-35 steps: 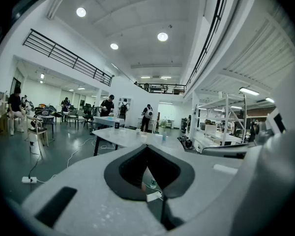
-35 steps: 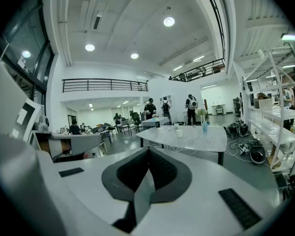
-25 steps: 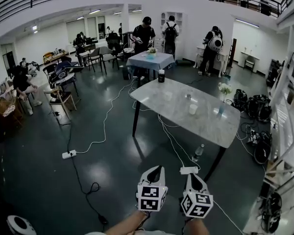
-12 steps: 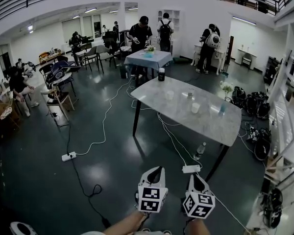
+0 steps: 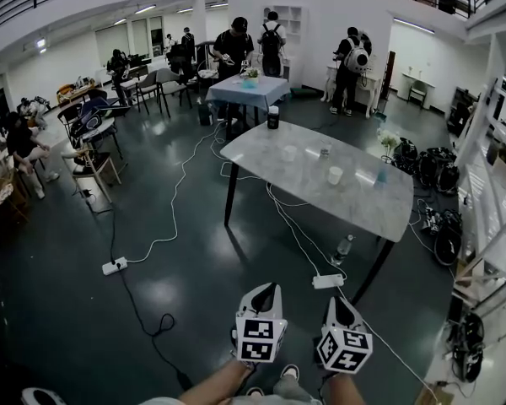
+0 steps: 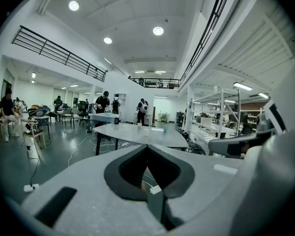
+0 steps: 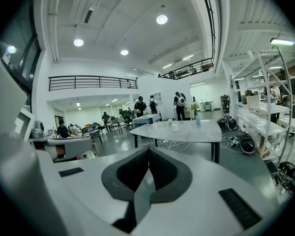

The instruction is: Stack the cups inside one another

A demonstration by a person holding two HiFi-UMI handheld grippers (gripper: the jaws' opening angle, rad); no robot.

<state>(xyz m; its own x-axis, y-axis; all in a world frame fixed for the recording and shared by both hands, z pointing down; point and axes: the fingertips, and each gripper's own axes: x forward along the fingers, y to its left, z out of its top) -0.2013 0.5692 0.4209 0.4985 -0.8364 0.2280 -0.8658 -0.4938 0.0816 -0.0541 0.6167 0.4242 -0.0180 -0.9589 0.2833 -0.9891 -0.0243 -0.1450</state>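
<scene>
Nearest, at the btm edge, the person's shoes on the dark floor. Just above, L gripper and R gripper are held side by side in mid-air, both aimed toward the table. L's 2 jaws are pressed together w/ nothing between; R's 2 jaws likewise meet tip to tip, empty. Just past the R tip a white power strip lies on the floor, w/ a bottle beyond it by the table leg. Next, the marble table, well apart from both grippers. On it 2 cups stand separate, not nested: a white cup and, farther back-left, a pale cup. A dark canister sits at the far corner. Beyond, a cloth-covered table w/ ppl standing around.
</scene>
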